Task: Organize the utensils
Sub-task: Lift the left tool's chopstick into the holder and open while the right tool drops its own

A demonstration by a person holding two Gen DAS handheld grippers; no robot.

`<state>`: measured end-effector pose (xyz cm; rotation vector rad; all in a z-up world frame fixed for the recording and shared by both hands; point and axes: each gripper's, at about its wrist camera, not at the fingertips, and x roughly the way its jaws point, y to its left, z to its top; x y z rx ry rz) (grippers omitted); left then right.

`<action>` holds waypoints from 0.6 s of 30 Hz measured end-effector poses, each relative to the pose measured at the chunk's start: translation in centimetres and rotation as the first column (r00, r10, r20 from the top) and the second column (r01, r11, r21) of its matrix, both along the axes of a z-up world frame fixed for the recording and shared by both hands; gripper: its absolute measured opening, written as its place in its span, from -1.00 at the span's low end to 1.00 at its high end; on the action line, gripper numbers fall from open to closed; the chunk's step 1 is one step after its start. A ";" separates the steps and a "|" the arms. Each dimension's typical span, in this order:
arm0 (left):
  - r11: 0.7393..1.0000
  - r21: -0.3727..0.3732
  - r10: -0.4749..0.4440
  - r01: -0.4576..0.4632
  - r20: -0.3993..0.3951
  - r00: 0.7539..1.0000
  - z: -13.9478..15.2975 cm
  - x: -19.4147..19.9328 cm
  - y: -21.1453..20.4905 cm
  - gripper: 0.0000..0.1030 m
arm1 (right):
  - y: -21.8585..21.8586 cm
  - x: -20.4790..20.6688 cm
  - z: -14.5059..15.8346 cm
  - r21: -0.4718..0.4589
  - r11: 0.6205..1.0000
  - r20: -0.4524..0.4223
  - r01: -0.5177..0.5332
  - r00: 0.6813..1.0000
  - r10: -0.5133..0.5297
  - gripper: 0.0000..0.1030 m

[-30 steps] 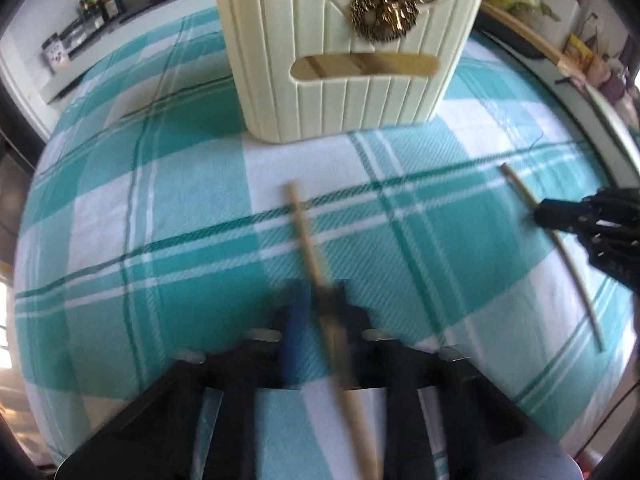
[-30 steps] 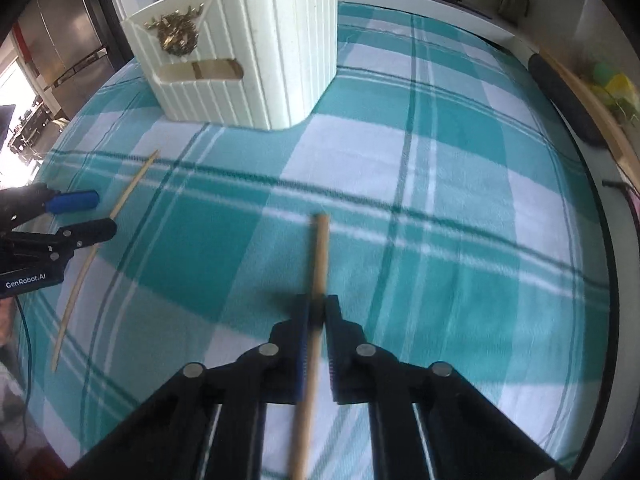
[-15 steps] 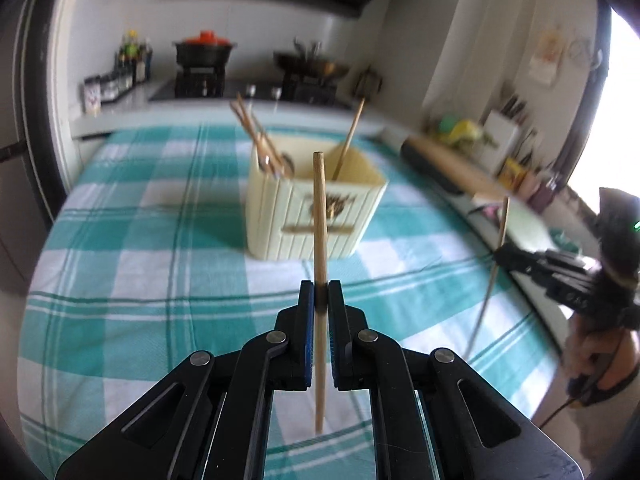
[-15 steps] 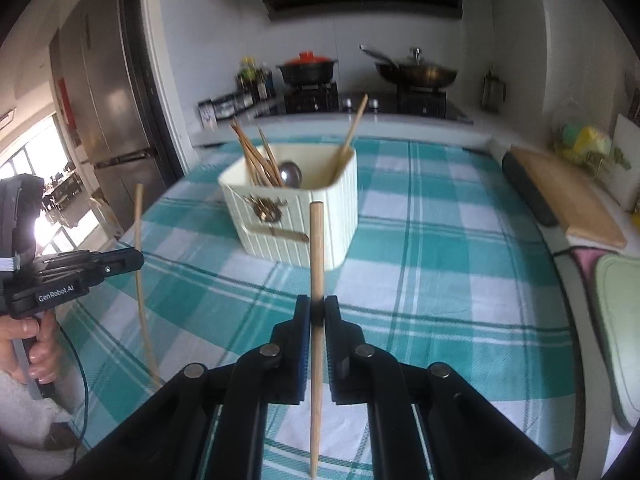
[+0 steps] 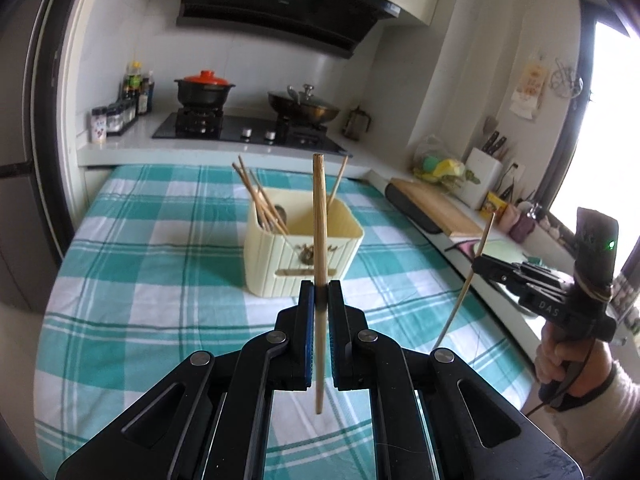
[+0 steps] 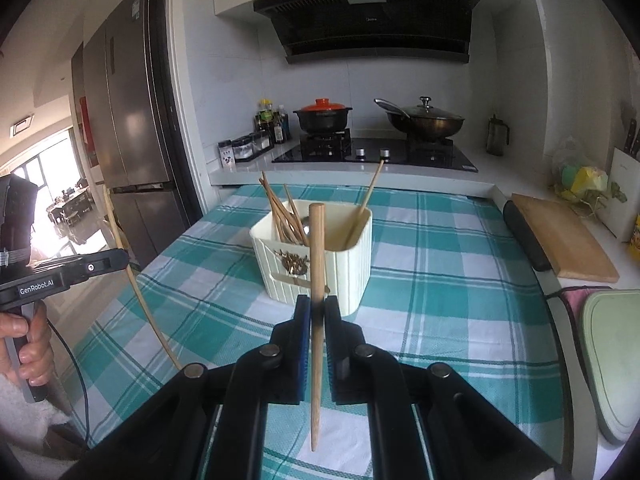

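My left gripper point(image 5: 320, 294) is shut on a wooden chopstick point(image 5: 319, 208), which stands upright above the checked tablecloth. My right gripper point(image 6: 316, 308) is shut on a second chopstick point(image 6: 317, 248), also upright. Beyond both stands the cream utensil holder point(image 5: 272, 268) point(image 6: 348, 276), with several chopsticks and a spoon in it. In the left wrist view the right gripper point(image 5: 478, 265) shows at the right with its chopstick point(image 5: 464, 300). In the right wrist view the left gripper point(image 6: 125, 258) shows at the left with its chopstick point(image 6: 144, 308). Both are held in the air short of the holder.
A teal checked cloth point(image 5: 160, 280) covers the table. A wooden cutting board point(image 6: 560, 240) and a green board point(image 6: 612, 360) lie to the right. Behind are a stove with a red-lidded pot point(image 6: 323, 114) and a wok point(image 6: 424, 120), spice jars point(image 5: 116, 116) and a fridge point(image 6: 132, 120).
Both grippers have lifted their chopsticks off the cloth and tilted up. The chopsticks now stand upright in the air, and the holder looks farther off.
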<state>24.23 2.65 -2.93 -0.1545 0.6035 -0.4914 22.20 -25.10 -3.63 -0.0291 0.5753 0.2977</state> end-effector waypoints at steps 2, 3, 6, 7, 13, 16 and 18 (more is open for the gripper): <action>1.000 0.020 0.011 -0.011 0.021 1.000 0.8 0.0 -0.1 -0.91 | 0.1 0.1 0.4 -0.007 1.000 0.011 -0.006 1.000 0.006 -0.86; 0.999 0.036 0.020 -0.021 0.032 0.999 1.1 0.1 -0.2 -0.91 | 0.1 0.3 0.6 -0.014 1.000 0.014 -0.005 1.000 0.006 -0.86; 0.996 0.081 0.037 -0.042 0.059 0.998 1.7 0.3 -0.7 -0.91 | 0.2 0.6 0.8 -0.006 1.000 0.015 -0.011 1.000 0.011 -0.86; 0.994 0.094 0.042 -0.048 0.066 0.997 1.7 0.3 -0.8 -0.91 | 0.2 0.6 0.7 -0.005 1.000 0.017 -0.013 1.000 0.013 -0.86; 0.986 0.146 0.061 -0.075 0.099 0.993 1.8 0.6 -1.4 -0.91 | 0.8 1.0 1.1 -0.017 1.000 0.015 -0.026 1.000 0.026 -0.86; 0.983 0.161 0.071 -0.087 0.107 0.992 1.8 0.7 -1.5 -0.91 | 1.0 1.0 1.2 -0.021 0.999 0.017 -0.029 0.999 0.030 -0.86; 0.981 0.170 0.073 -0.091 0.110 0.991 1.7 0.8 -1.5 -0.91 | 1.1 1.0 1.3 -0.024 0.999 0.019 -0.030 0.999 0.031 -0.86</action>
